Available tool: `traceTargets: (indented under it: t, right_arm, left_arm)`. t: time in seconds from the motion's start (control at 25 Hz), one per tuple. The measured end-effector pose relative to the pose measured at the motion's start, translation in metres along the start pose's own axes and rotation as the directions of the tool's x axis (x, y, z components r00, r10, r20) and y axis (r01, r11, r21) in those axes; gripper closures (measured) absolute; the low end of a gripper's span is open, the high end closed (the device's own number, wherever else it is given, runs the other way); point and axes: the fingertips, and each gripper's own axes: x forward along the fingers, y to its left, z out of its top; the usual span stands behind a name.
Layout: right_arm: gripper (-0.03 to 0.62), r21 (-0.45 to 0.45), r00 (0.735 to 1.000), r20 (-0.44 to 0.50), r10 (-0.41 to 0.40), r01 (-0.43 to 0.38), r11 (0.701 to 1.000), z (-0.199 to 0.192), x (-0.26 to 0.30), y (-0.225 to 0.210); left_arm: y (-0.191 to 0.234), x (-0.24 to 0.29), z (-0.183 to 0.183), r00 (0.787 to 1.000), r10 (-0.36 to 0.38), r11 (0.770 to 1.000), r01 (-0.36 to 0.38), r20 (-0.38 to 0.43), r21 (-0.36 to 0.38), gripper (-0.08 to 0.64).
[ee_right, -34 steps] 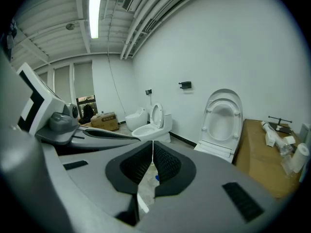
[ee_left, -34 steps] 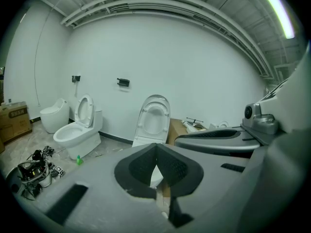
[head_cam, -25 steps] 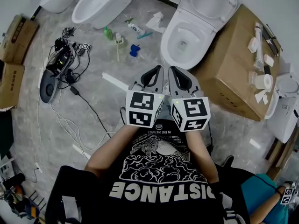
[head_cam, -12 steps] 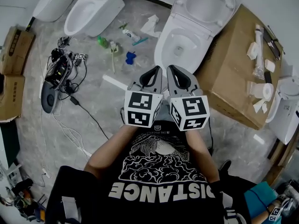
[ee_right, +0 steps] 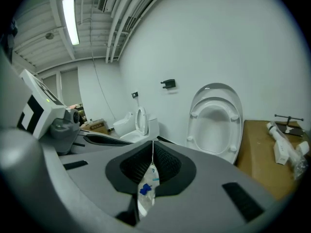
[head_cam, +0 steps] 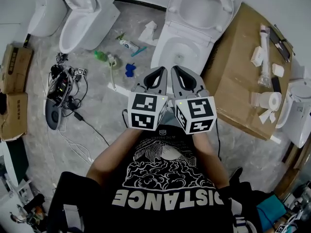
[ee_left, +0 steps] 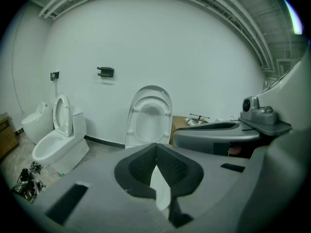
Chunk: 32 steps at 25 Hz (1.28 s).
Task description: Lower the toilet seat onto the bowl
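Head view: nearest is the person's black T-shirt (head_cam: 165, 178); two bare forearms (head_cam: 114, 154) reach forward from it, and two grippers are held side by side, almost touching, pointing ahead and slightly down. The left gripper (head_cam: 163, 71) has its jaws pressed together with nothing between them; the right gripper (head_cam: 173, 69) is the same, jaws together and empty. In the left gripper view (ee_left: 156, 145) and the right gripper view (ee_right: 153, 142) only a thin slit shows where the pads meet.

On the grey floor (head_cam: 97, 125) to the left lie one tangle of cables (head_cam: 60, 84), one green bottle (head_cam: 100, 56) and one blue piece (head_cam: 129, 69); two small cardboard boxes (head_cam: 13, 67) sit at the left edge.

Just past the jaw tips stands the toilet (head_cam: 167, 52), its bowl (head_cam: 182, 46) open; the seat (head_cam: 201, 6) is raised, leaning back against the upright lid (ee_left: 148, 92) by the wall, well apart from both grippers. One large cardboard box (head_cam: 238, 81) stands beside it on the right, carrying one paper roll (head_cam: 270, 100) and one white pipe (head_cam: 264, 52). Two more toilets (head_cam: 85, 13) stand farther left along the wall.
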Motion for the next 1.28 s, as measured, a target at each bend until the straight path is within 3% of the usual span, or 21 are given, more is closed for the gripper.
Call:
traceTargets:
  t: [0.36,0.68,1.04,1.28]
  right_arm:
    - [0.574,-0.002,0.999,0.023,-0.046,0.046,0.999,0.021,0.011,-0.049]
    - [0.574,-0.029,0.994,0.037,-0.103,0.105,0.994,0.039,0.030,-0.089]
    - [0.574,-0.028,0.977,0.035,-0.209,0.210,0.977,0.067,0.068,-0.145]
    - [0.572,-0.063,0.964,0.026,-0.263,0.264,0.962,0.084,0.089,-0.181]
  left_arm:
    - [-0.009,0.045,0.029,0.999,-0.054,0.998,0.053,0.009,0.039,0.549]
    - [-0.010,0.086,0.058,0.986,-0.163,0.984,0.160,0.032,0.081,0.549]
    - [0.003,0.147,0.096,0.962,-0.272,0.949,0.270,-0.008,0.165,0.549]
    - [0.006,0.186,0.123,0.934,-0.355,0.902,0.352,-0.036,0.251,0.548]
